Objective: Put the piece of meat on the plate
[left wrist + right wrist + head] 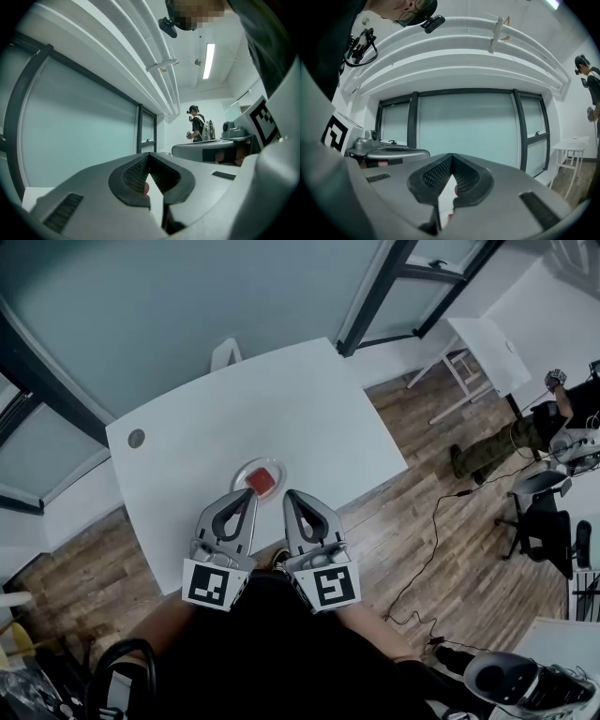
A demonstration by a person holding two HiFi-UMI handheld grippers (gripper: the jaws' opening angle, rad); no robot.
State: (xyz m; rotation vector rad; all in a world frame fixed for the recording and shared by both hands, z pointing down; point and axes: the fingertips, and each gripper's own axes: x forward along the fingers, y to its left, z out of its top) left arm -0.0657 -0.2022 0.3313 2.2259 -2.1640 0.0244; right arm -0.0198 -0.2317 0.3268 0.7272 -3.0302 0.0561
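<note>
In the head view a red piece of meat (262,480) lies on a small white plate (244,468) near the front edge of a white table (281,399). My left gripper (249,491) and right gripper (292,495) are held side by side just short of the plate, pointing at it, both shut and empty. The left gripper view has the left gripper (148,157) with its tips together, a sliver of the meat showing behind them. The right gripper view has the right gripper (451,157) shut the same way.
A round grey cable port (137,438) sits at the table's left corner. Another white table (487,352) stands at the far right, with a person (525,432) and an office chair (548,521) beside it. A black cable (422,559) trails over the wooden floor.
</note>
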